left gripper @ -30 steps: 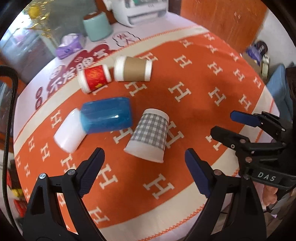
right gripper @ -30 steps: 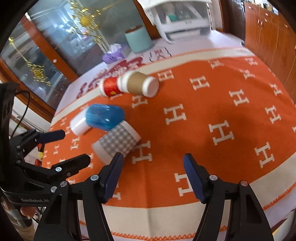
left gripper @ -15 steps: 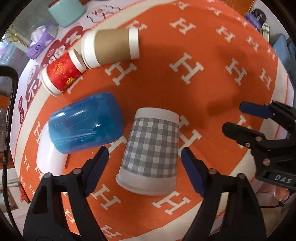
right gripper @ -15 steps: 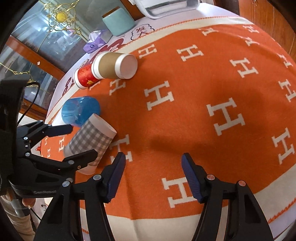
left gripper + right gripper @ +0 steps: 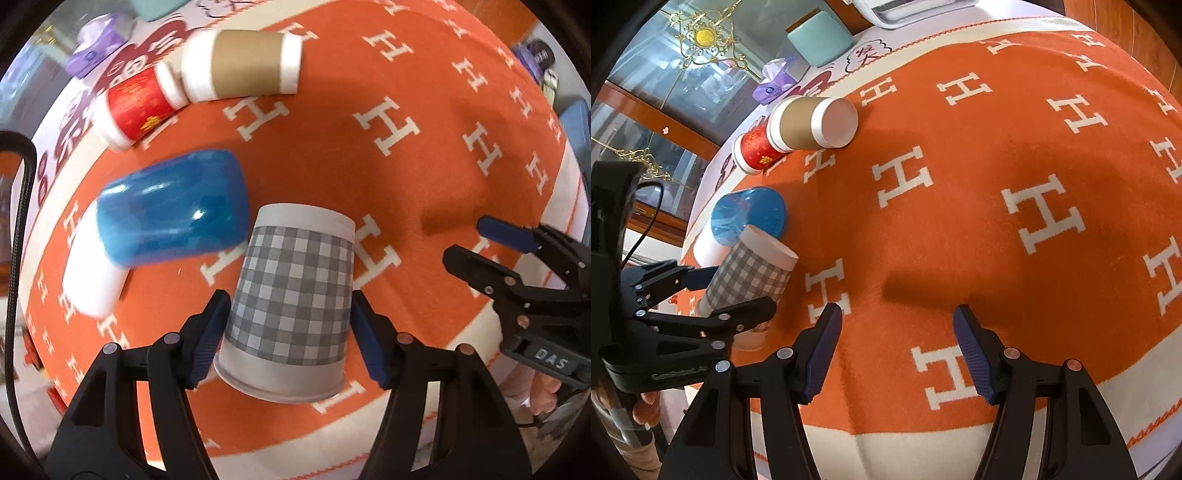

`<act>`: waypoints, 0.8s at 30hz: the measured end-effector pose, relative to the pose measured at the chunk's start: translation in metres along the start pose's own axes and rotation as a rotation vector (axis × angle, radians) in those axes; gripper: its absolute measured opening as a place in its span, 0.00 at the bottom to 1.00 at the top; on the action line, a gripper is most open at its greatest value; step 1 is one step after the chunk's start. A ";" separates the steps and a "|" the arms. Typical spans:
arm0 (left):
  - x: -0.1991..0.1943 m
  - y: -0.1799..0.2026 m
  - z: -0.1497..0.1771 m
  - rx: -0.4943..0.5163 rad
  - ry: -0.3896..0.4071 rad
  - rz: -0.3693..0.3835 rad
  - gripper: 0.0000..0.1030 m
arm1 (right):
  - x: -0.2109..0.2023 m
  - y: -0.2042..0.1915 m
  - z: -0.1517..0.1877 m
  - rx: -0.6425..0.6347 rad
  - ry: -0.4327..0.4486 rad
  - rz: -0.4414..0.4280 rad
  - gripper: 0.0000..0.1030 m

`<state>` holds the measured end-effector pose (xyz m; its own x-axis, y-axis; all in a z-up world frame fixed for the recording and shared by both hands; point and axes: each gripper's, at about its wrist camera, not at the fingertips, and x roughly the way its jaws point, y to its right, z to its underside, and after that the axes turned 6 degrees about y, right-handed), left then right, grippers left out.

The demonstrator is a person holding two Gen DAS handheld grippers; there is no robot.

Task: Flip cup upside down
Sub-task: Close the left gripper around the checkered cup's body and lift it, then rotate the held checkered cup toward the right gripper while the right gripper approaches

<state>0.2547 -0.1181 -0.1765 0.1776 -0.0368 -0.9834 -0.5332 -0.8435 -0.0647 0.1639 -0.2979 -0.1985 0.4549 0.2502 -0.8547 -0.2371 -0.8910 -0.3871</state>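
Note:
A grey checked paper cup lies tilted on the orange cloth, its wide rim toward the left wrist camera. My left gripper is shut on the grey checked cup, one pad on each side near the rim. The cup also shows at the left of the right wrist view, between the left gripper's fingers. My right gripper is open and empty above the cloth near the table's front edge; it also shows at the right of the left wrist view.
A blue cup lies against a white cup just left of the checked cup. A brown-sleeved cup and a red cup lie farther back. A teal canister and purple tissue pack stand beyond the cloth.
My left gripper has moved forward around the checked cup and closed on it. The right gripper has moved a little forward and stays open.

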 end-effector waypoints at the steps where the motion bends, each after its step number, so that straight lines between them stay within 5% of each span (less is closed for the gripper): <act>1: -0.005 -0.002 0.003 -0.020 0.004 0.003 0.61 | -0.004 0.000 0.002 0.000 0.002 -0.004 0.63; 10: -0.037 -0.005 0.062 -0.283 0.003 0.101 0.61 | -0.030 -0.002 0.022 -0.004 0.022 -0.035 0.63; 20: 0.001 -0.002 0.143 -0.685 -0.044 0.256 0.61 | -0.046 0.011 0.048 0.010 0.005 -0.032 0.63; 24: 0.002 -0.004 0.159 -0.768 -0.017 0.273 0.61 | -0.052 0.015 0.054 0.006 0.009 -0.027 0.63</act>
<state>0.1257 -0.0292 -0.2047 0.1075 -0.2914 -0.9505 0.1614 -0.9383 0.3059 0.0905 -0.3038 -0.1789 0.4692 0.2709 -0.8405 -0.2299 -0.8815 -0.4125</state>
